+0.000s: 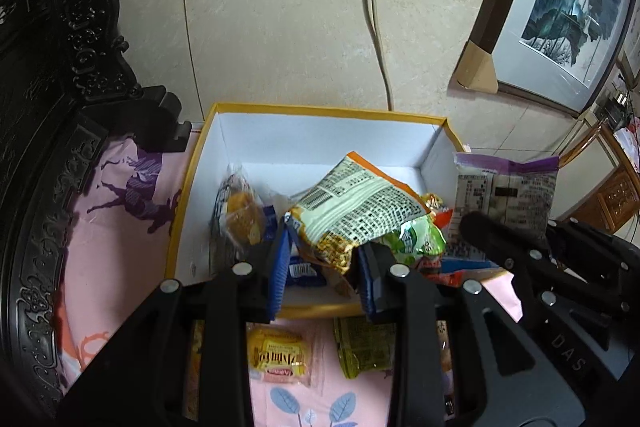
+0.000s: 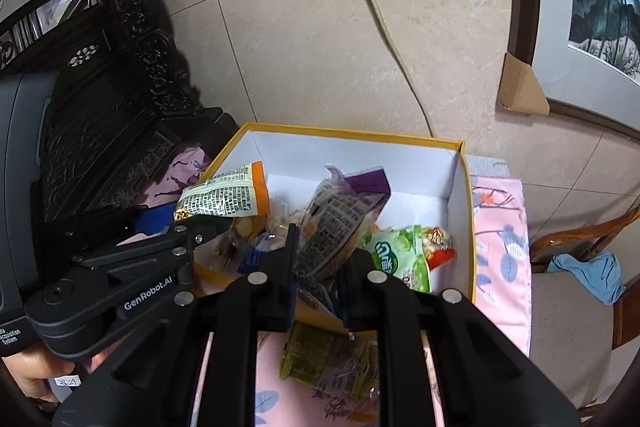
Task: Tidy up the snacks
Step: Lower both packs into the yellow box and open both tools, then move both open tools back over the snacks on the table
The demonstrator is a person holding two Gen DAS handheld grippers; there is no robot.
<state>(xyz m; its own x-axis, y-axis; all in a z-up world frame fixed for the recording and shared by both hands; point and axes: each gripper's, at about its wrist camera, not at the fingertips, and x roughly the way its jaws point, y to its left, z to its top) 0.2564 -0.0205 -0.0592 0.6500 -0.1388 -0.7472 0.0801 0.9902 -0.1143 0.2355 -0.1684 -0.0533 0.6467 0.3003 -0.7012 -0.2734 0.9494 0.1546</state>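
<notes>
A yellow-rimmed white box stands on the pink cloth against the wall and holds several snack packets. My left gripper is shut on an orange-edged white packet and holds it over the box; the packet also shows in the right wrist view. My right gripper is shut on a purple-topped packet above the box; that packet shows in the left wrist view. A green packet lies inside the box at the right.
A yellow snack and an olive-green packet lie on the cloth in front of the box. Dark carved furniture stands at the left. A framed picture leans at the right. A cable runs down the wall.
</notes>
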